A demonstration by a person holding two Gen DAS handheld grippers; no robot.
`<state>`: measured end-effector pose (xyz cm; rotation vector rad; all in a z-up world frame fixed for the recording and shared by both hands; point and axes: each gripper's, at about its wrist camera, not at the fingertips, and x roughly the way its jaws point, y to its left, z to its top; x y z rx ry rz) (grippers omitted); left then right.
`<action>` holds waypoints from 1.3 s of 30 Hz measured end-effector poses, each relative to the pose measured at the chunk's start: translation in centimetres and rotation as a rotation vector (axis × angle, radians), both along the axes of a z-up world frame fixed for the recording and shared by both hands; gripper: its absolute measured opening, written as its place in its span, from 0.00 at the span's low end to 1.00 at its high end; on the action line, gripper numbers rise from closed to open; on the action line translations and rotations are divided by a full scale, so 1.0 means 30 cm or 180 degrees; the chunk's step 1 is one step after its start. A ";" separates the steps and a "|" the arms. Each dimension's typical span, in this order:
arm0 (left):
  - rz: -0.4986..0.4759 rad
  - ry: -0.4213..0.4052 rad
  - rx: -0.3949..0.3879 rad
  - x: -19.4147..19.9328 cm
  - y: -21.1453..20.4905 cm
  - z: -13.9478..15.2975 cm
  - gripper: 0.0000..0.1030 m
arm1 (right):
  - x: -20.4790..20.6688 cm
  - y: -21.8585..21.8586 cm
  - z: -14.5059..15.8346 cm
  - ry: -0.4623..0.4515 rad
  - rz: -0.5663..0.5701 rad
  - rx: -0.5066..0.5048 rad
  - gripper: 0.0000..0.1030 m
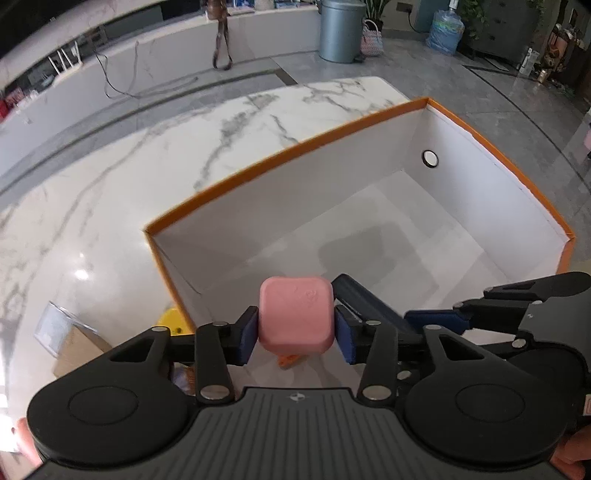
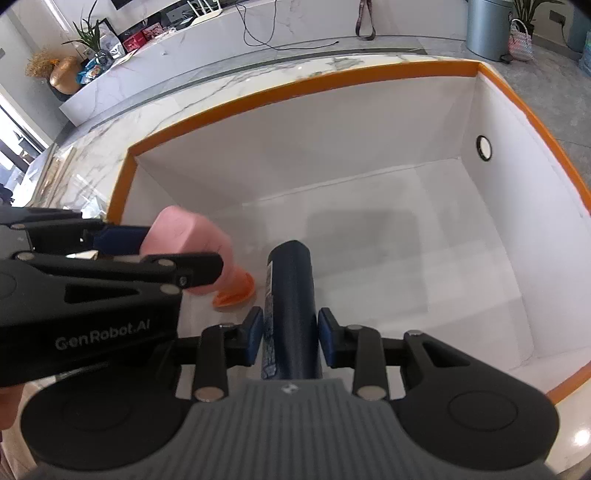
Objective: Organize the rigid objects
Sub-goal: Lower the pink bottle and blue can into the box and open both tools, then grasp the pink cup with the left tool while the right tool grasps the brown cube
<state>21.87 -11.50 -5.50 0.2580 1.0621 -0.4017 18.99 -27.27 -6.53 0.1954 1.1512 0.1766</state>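
Reading "GenRobot.AI" in pale letters on its black side, the left gripper (image 2: 177,254) reaches in from the left of the right wrist view; no other writing is legible, since the print on the label of the dark blue can (image 2: 291,295) is too blurred to make out. Both tools point steeply down into the box (image 1: 295,177), which is white inside with an orange rim and stands on a marble table (image 1: 110,184). In the left wrist view the left gripper (image 1: 295,328) has the pink block (image 1: 295,314) between its blue pads (image 1: 248,332); a thin gap seems to show on each side, so the pads look parted from the block rather than pressing it, though I cannot be sure of that. The block hangs low over the near left part of the box floor, above a small orange thing (image 2: 236,291) lying there. The right gripper (image 2: 291,338) pinches the can between its pads (image 2: 255,332), the can lying along the fingers with its far end out over the box floor, just right of the block. A round black-ringed hole (image 2: 484,147) sits in the right wall. Far off on the grey floor stand a metal bin (image 1: 341,29) and a water jug (image 1: 445,31).
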 end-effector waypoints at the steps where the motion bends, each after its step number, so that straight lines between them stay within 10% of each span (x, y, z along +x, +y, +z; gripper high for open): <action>1: 0.0002 -0.0037 0.0013 0.002 0.000 0.004 0.60 | -0.002 0.003 0.000 0.0000 0.0001 0.0028 0.32; 20: 0.0169 -0.0344 -0.0329 -0.068 0.089 0.127 0.74 | -0.016 0.049 0.038 -0.0193 0.0011 -0.0003 0.31; 24: 0.0254 -0.0392 -0.0399 -0.088 0.128 0.154 0.74 | -0.042 0.060 0.091 -0.0368 -0.0009 -0.0077 0.55; 39: 0.0694 -0.0460 -0.0468 -0.175 0.406 0.215 0.74 | -0.143 0.313 0.258 -0.1008 0.0674 -0.0171 0.57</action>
